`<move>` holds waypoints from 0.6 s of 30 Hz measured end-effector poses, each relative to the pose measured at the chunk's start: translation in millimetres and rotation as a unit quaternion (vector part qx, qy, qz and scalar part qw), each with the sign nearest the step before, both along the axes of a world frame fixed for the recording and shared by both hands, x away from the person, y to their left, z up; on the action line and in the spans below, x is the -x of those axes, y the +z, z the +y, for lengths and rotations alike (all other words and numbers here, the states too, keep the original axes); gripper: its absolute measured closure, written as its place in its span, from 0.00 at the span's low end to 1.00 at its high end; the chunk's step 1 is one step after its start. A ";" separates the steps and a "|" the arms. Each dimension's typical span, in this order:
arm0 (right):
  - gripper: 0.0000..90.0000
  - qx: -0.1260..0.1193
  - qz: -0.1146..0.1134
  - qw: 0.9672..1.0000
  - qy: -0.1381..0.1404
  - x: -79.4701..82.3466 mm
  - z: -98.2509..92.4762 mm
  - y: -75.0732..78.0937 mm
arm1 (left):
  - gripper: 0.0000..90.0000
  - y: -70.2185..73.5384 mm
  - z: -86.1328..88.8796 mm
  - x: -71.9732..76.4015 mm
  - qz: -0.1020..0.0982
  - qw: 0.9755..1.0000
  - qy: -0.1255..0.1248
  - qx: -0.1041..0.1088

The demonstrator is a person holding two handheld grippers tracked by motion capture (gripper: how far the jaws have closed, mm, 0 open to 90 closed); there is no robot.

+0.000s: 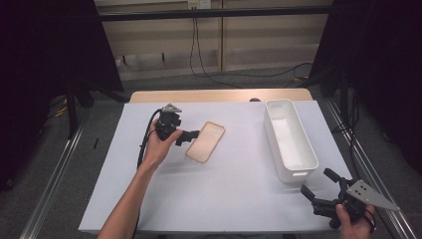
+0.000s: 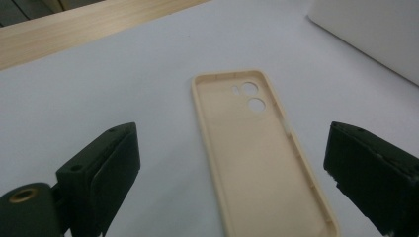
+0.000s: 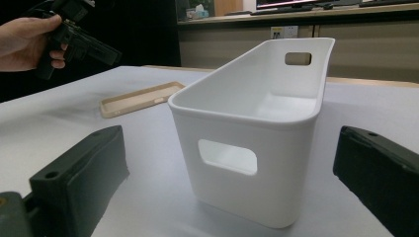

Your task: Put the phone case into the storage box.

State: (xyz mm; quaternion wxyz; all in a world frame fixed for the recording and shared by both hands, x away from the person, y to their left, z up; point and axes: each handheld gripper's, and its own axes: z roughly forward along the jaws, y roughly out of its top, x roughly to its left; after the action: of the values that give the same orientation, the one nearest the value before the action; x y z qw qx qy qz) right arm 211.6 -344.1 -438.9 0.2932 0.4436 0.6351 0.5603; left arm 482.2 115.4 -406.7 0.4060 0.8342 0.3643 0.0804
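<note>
The phone case (image 1: 205, 142) is laid flat on the white counter (image 1: 229, 189), hollow side up, left of the middle and well apart from the white bin (image 1: 290, 139). The left tool (image 1: 191, 135) is held just beside the case's near-left edge with its jaws spread apart, apparently so that the case can be taken by its long sides. The right tool (image 1: 318, 186) is kept low at the counter's near right corner, jaws likewise wide apart and nothing between them, pointed at the bin's short end; it is judged to be waiting, or placed to steady the bin.

In the left gripper view the case's raised rim and camera holes (image 2: 249, 96) are made plain, and the case (image 2: 257, 153) is seen to lie between the jaws but not yet touched. In the right gripper view the bin (image 3: 257, 133) is shown from the side to be empty, with handle slots in both ends, and the case (image 3: 141, 98) is seen beyond it, flat on the counter
</note>
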 end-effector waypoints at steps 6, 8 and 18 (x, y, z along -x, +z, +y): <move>0.00 -0.001 0.000 1.000 0.000 -0.4 -0.1 -0.3 | 0.08 -2.7 -5.4 -5.9 0.001 0.999 -0.011 -0.031; 0.00 -0.001 0.001 1.000 0.001 -0.4 -0.1 -0.4 | 0.07 -3.9 -7.1 -7.5 0.006 0.999 -0.014 -0.040; 0.00 0.001 0.002 1.000 0.002 -1.2 0.5 -0.8 | 0.11 -9.8 -19.3 -14.0 0.034 0.995 -0.033 -0.084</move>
State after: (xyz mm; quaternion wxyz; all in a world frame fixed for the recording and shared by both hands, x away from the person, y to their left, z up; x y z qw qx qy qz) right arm 212.8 -343.7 -439.7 0.2916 0.4427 0.6373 0.5593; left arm 496.2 96.1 -416.4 0.3241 0.8793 0.3422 0.0691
